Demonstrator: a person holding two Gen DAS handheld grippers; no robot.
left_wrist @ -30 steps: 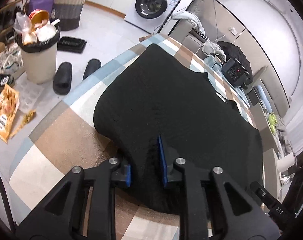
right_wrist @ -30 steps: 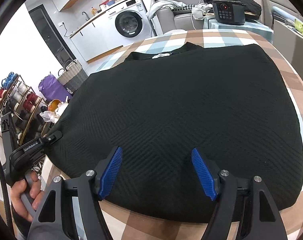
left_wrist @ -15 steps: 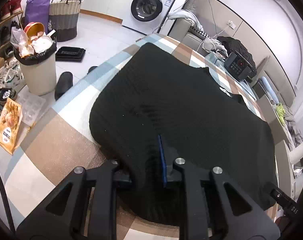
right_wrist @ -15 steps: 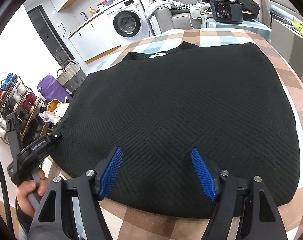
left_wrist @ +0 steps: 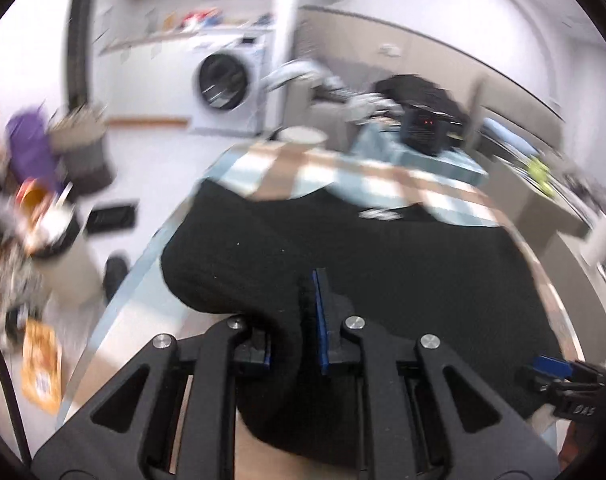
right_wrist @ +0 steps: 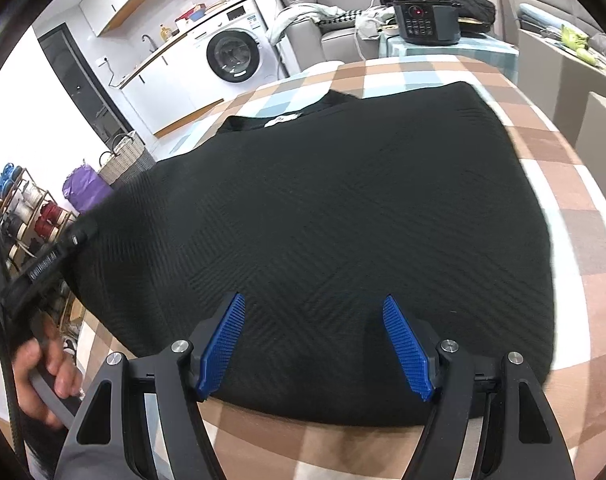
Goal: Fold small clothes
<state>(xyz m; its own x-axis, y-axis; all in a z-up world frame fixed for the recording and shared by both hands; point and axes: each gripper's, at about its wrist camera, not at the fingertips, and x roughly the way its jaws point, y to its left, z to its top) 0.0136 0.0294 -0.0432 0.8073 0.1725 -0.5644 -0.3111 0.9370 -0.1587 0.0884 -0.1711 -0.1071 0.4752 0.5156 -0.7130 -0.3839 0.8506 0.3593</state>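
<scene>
on the checked desk [right_wrist: 551, 184] a black knit garment [right_wrist: 323, 216] lies spread nearly flat, neck label toward the far edge, its near hem just in front of both grippers. the left gripper [left_wrist: 303, 320] has its jaws nipped tight on a bunched fold of the garment's left edge, which humps up off the cloth there; the view is smeared, so how deep the bite goes is hard to tell. the right gripper [right_wrist: 315, 344] stands wide open over the near hem, pads on either side of the fabric but pressing nothing. a hand [right_wrist: 43, 376] shows at the left of that view on the other handle.

the step looks like carrying the left side across to make the first lengthwise fold. to do it well, keep the pinch firm, lift only enough to clear the knit, and sweep toward the middle so the edge lands parallel to the far side. the open gripper could pin the hem so the whole piece does not drag on the slick desk.
</scene>
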